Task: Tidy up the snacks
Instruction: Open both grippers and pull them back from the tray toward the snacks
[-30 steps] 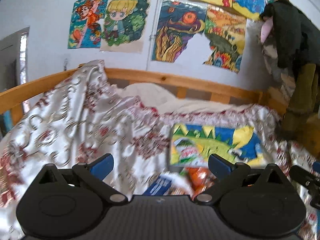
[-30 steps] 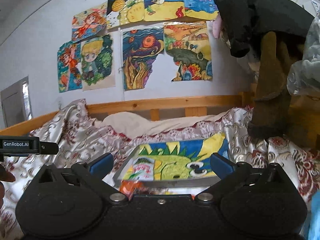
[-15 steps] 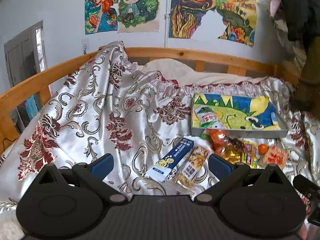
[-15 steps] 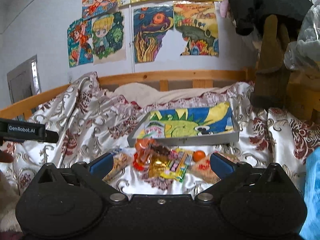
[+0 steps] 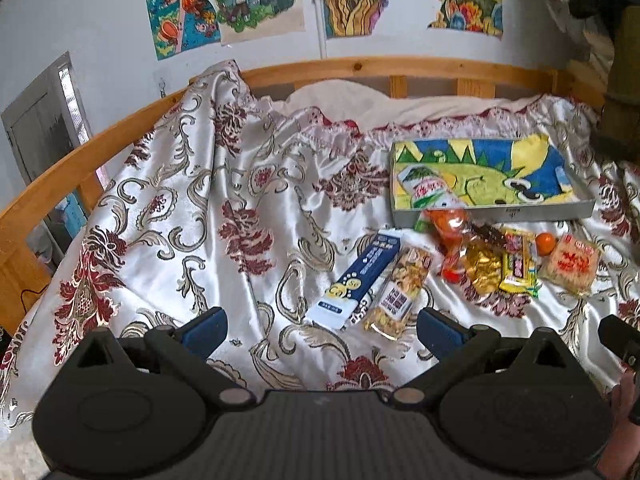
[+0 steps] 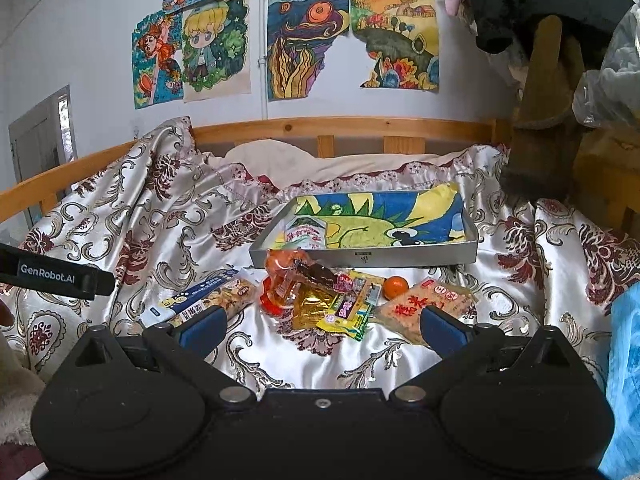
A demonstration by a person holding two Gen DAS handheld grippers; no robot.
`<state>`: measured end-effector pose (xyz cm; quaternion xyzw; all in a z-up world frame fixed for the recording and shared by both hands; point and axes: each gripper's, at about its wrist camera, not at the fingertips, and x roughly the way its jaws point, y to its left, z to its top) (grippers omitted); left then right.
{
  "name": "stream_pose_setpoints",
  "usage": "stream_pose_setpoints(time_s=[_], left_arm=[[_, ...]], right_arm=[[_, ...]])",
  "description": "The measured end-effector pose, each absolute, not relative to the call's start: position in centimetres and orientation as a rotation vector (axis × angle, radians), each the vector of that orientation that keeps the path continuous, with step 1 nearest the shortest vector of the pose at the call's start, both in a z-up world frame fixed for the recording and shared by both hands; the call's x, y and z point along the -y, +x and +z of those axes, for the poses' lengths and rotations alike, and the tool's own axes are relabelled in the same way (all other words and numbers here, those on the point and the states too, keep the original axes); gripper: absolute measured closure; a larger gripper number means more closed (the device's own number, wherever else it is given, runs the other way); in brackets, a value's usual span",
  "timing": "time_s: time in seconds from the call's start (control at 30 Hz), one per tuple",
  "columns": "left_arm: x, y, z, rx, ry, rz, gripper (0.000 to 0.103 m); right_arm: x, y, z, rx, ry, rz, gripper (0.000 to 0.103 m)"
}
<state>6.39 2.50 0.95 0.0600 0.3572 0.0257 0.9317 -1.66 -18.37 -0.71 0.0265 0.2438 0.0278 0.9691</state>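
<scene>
A bed covered in a shiny white and red floral bedspread (image 5: 168, 216) holds a scatter of snacks. The left claw (image 5: 320, 326) hangs wide open and empty; a navy box (image 5: 360, 276) and a nut bar packet (image 5: 404, 284) lie side by side just ahead of it, between its fingers. The right claw (image 6: 322, 326) is also wide open and empty, with a gold packet (image 6: 314, 306), a yellow packet (image 6: 352, 310), a small orange (image 6: 395, 286) and a rice cracker pack (image 6: 424, 306) just beyond. Behind them sits a grey tray (image 6: 420, 254) containing one green and white packet (image 6: 304, 234).
</scene>
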Motion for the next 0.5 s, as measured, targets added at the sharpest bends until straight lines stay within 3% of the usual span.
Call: stream_pose_setpoints(time_s=[0.5], left_arm=[[-2.8,9.9,-0.4,-0.944,0.105,-0.017,0.000]], right_arm=[[18.5,-0.4,-1.5,-0.566,0.066,0.048,0.001]])
